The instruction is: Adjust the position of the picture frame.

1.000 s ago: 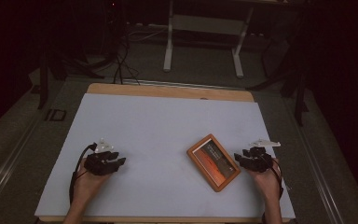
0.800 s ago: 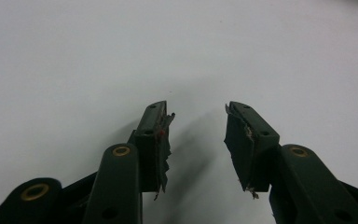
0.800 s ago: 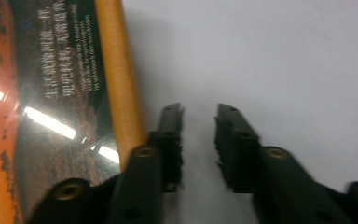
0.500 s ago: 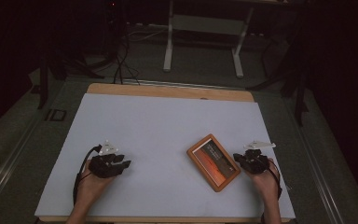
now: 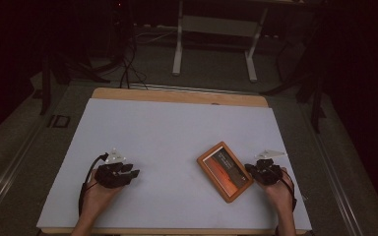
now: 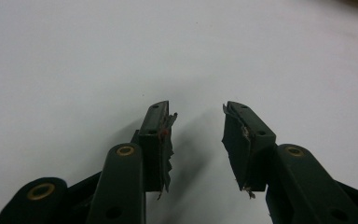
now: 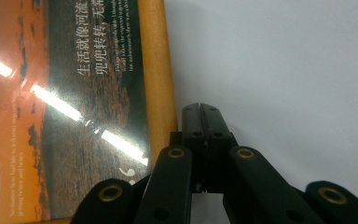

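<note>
- Right gripper view: right tongs [image 7: 201, 109] just snapped closed on nothing, tips touching frame's [image 7: 156, 70] wooden edge, on table [image 5: 177, 128].
- Left tongs [image 6: 196, 122] part open, empty.
- Risk: closed tips shove frame, not grip it.

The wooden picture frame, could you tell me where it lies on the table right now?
In the high view the wooden picture frame lies flat and askew on the white table, near its front right, with the shut right gripper beside its right edge.
</note>
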A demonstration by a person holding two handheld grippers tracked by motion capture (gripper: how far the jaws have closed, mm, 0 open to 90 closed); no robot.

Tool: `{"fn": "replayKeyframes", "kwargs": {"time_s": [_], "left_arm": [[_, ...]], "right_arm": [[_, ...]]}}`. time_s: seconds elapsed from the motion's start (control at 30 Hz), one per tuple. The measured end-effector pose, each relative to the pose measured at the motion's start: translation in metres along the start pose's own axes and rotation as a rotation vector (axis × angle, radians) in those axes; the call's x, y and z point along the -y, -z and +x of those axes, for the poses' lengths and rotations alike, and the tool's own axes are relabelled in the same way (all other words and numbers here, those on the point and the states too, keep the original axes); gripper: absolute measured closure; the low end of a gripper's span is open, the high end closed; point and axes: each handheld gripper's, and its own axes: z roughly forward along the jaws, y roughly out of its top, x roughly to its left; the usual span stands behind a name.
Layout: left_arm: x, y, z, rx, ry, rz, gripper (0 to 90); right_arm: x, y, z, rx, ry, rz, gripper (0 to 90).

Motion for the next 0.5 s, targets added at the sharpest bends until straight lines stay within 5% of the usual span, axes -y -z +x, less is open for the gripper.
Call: {"fn": "replayKeyframes", "kwargs": {"time_s": [0.5], "left_arm": [[-0.002,-0.003,-0.006,0.020,-0.007,0.002,61.3]], "right_arm": [[0.000,0.005,0.026,0.007,0.074,0.028,90.0]]}}
